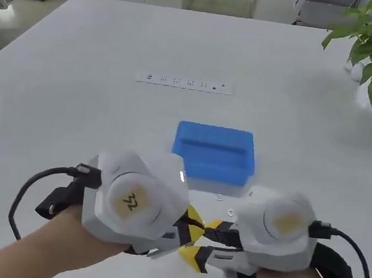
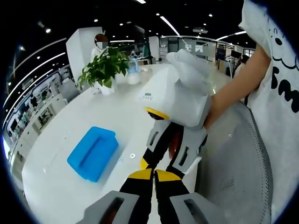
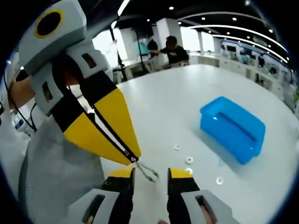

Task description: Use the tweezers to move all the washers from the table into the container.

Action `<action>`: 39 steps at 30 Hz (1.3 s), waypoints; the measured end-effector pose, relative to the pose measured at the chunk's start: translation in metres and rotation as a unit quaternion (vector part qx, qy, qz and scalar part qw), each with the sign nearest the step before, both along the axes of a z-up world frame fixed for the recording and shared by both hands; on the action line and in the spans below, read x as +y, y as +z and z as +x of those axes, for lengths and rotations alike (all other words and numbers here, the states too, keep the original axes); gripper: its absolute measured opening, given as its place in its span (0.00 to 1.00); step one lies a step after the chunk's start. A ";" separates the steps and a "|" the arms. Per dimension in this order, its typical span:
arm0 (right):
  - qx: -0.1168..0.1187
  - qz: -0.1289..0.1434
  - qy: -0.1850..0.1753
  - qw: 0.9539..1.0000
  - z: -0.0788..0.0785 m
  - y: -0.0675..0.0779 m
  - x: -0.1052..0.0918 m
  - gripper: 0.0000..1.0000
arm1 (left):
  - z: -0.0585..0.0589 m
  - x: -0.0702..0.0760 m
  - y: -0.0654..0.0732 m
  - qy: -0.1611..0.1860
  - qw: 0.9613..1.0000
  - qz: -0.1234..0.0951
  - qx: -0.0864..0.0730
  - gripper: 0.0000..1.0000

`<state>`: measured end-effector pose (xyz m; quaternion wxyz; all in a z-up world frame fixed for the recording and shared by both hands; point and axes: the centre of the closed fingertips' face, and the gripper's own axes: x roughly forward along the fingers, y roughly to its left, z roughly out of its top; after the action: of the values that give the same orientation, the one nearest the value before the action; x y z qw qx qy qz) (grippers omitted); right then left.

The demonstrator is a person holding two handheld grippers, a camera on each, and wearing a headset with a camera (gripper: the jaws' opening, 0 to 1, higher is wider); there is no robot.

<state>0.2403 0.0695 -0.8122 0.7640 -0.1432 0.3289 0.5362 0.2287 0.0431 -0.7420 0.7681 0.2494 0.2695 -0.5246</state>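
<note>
Head view: over a white bench (image 1: 72,111), the left hand-held gripper (image 1: 196,218) and the right hand-held gripper (image 1: 205,242) meet nose to nose close to the person, while the washers (image 1: 219,197) lie loose between them and the blue container (image 1: 212,170). Left gripper view: the left jaws stand pressed together with the right tool facing them, and the container and washers sit off to one side. Right gripper view: the left jaws are clamped on the tweezers (image 3: 145,172), whose thin metal tip pokes out between the right jaws, which stand apart on either side of it. On this evidence the sound course is to settle the tweezers squarely and firmly in one grip before steering the tip to the nearest washer
</note>
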 end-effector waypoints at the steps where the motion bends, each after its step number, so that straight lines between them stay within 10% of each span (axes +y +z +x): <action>1: -0.005 0.000 0.012 1.000 -0.003 0.001 0.004 0.21 | 0.001 0.001 0.000 0.002 1.000 0.001 -0.002 0.00; 16: -0.057 -0.032 0.088 0.994 -0.006 -0.008 0.009 0.06 | 0.005 0.003 -0.007 -0.004 1.000 0.012 -0.009 0.00; 26: -0.062 -0.033 0.083 0.994 -0.003 -0.005 0.004 0.04 | 0.016 0.008 -0.004 0.079 0.996 -0.037 0.010 0.17; 34: -0.050 -0.003 0.046 0.998 0.008 0.014 0.001 0.04 | 0.021 0.039 0.008 0.186 0.980 -0.078 0.003 0.48; 39: -0.048 0.016 0.025 0.998 0.024 0.024 0.004 0.05 | 0.021 0.063 0.011 0.266 0.960 -0.092 0.007 0.74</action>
<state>0.2640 0.0734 -0.7878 0.7672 -0.1647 0.2800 0.5531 0.2497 0.1063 -0.7314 0.8977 0.0933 0.2816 -0.3259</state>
